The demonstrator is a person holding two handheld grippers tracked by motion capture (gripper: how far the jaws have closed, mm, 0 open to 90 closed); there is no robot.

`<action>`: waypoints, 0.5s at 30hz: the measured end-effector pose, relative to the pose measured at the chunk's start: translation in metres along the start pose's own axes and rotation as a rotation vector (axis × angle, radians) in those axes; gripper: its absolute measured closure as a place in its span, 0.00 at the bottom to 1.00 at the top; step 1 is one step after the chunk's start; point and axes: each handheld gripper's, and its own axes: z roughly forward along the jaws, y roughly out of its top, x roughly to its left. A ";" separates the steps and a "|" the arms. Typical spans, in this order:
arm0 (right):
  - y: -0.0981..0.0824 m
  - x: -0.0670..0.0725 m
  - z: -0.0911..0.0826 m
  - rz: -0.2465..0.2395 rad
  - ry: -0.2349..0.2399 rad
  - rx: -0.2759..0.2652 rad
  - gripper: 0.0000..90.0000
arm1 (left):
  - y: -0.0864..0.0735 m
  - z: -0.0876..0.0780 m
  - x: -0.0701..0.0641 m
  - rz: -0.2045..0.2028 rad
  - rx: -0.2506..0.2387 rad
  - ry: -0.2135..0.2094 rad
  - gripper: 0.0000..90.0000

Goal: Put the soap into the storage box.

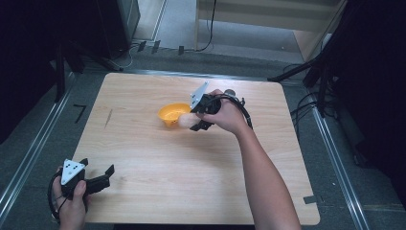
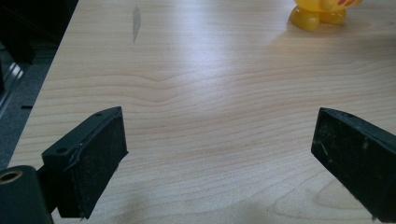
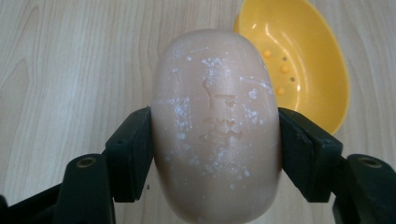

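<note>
Right tongs clamped across soap bar, pads on its two long flanks, long axis running straight ahead toward yellow dish. Dish just beyond and slightly right of soap tip; soap probably above the rim, hard to judge height. Left tongs spread wide, idle at near-left worktop corner, well apart.

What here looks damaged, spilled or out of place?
Little stands out. The soap in the right gripper is scuffed, with white flecks across its face. The table carries a grey streak near its far left. The yellow dish sits upright and empty; nothing is spilled.
</note>
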 end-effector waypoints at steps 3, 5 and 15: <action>0.002 -0.008 -0.001 0.013 -0.001 0.004 0.36 | 0.000 0.000 0.000 0.000 0.001 0.001 0.04; 0.005 -0.016 -0.002 0.019 -0.008 0.011 0.36 | 0.000 -0.001 0.000 0.000 0.001 -0.003 0.04; 0.018 -0.027 0.010 -0.001 -0.025 0.015 0.36 | 0.000 0.000 0.000 0.000 0.007 -0.004 0.04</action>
